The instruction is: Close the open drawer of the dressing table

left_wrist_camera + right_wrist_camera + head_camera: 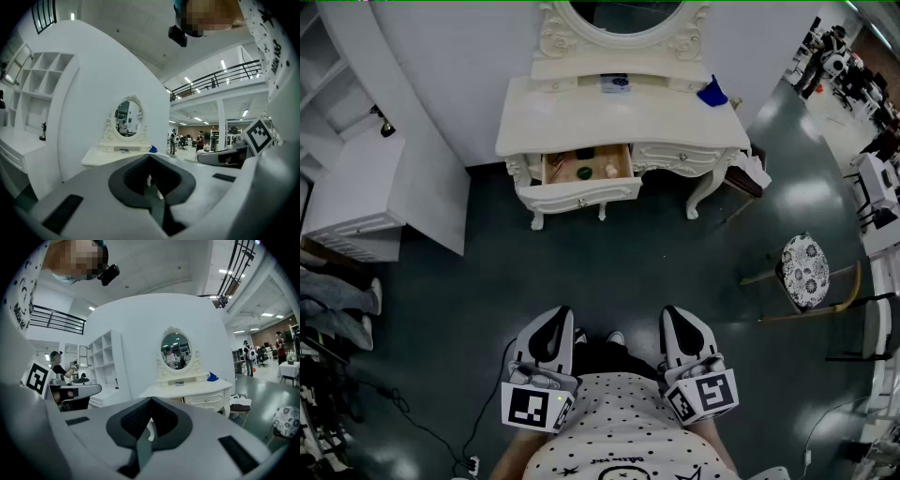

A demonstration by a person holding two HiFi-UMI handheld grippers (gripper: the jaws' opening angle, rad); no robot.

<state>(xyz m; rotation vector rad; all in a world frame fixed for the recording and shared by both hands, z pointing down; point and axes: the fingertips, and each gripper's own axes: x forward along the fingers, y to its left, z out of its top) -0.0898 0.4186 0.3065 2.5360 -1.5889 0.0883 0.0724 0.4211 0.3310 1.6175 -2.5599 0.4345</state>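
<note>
Drawer (581, 194) of dressing table (619, 122) stands pulled out, small items inside. Left gripper (554, 317) and right gripper (677, 317) are both closed, empty, well apart from it.

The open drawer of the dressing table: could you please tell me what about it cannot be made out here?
- Head view: the small items in the drawer are too small to identify.
- Left gripper view: the drawer is hidden behind the left tool.
- Right gripper view: the right tool covers nearly all of it.
</note>
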